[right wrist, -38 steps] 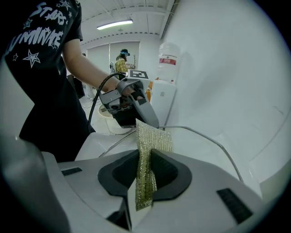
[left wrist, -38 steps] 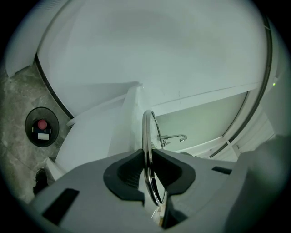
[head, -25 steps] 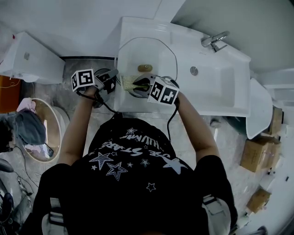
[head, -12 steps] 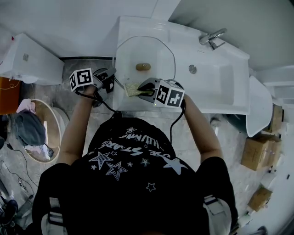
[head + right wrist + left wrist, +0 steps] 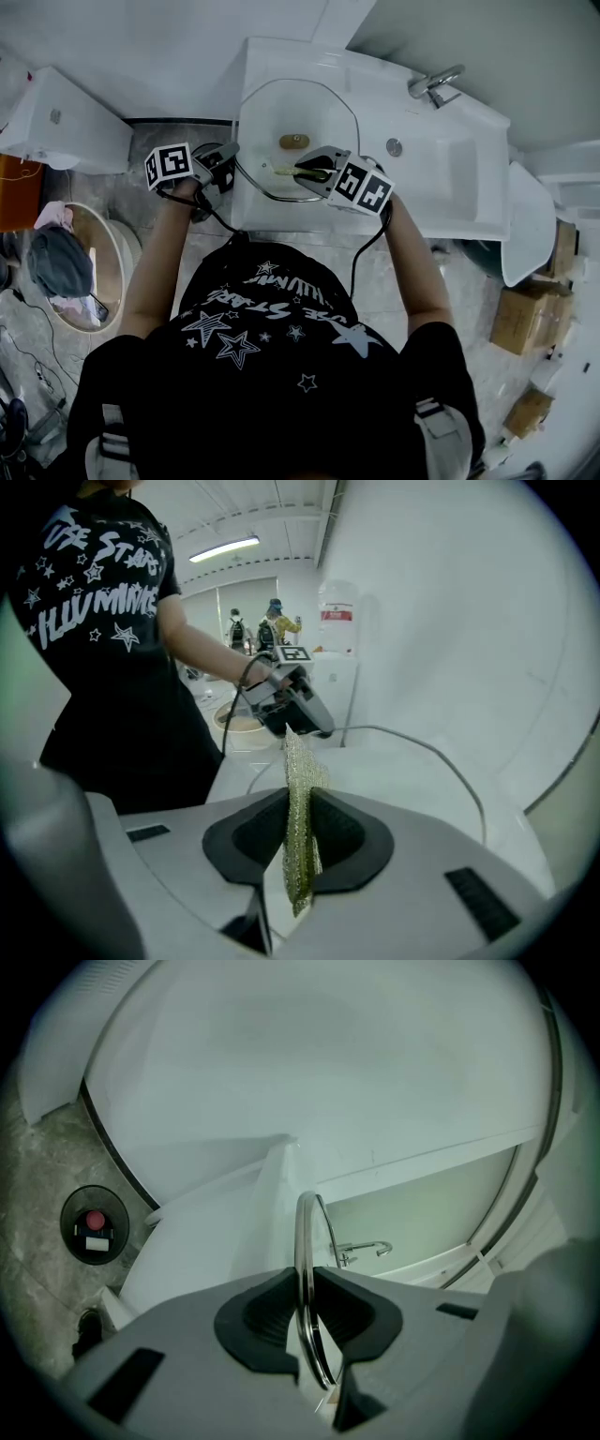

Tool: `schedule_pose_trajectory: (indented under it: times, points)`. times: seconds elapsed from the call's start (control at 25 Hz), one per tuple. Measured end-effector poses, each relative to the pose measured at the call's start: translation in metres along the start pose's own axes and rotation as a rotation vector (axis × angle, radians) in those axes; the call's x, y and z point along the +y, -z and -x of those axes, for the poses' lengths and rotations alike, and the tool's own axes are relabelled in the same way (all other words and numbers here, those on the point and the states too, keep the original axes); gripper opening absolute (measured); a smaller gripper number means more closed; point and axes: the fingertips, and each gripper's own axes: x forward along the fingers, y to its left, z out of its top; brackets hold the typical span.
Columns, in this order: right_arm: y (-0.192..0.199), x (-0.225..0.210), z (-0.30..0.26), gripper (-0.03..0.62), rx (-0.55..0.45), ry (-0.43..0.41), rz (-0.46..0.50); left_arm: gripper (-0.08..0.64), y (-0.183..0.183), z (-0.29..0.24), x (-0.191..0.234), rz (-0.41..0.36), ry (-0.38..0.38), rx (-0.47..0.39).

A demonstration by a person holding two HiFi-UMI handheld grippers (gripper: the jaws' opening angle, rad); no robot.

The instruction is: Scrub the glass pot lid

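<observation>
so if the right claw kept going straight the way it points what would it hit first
Most likely the left claw, dead ahead and clamped on the glass lid. The scrub cloth pinched in the right claw would touch it first, though depth is unclear.

Lid rim (image 5: 304, 1232) partly behind left claw (image 5: 309, 1302)

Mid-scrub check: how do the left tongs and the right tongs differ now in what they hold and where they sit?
The left tongs clamp the thin metal rim of the glass lid; the right tongs clamp a gold mesh scrub pad. The left tongs sit at the lid's left edge; the right tongs reach over its glass, near the knob. Both are shut on their thing.
</observation>
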Motion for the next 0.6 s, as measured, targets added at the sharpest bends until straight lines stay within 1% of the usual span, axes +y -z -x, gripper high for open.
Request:
schedule_pose_trajectory:
  times: [0.2, 0.24, 0.48, 0.6]
  points:
    - [0.006, -0.07, 0.007, 0.067, 0.047, 0.249, 0.007, 0.066, 0.001, 0.0, 0.001, 0.006, 0.009, -0.003]
    - [0.006, -0.083, 0.007, 0.067, 0.051, 0.288, 0.006, 0.066, 0.001, 0.0, 0.0, 0.01, 0.011, -0.003]
    - [0.003, -0.147, 0.003, 0.067, 0.066, 0.409, -0.006, 0.066, 0.002, 0.0, 0.0, 0.025, 0.007, -0.002]
    - [0.004, -0.165, 0.0, 0.068, 0.101, 0.435, 0.006, 0.066, 0.003, 0.0, 0.0, 0.026, 0.008, -0.005]
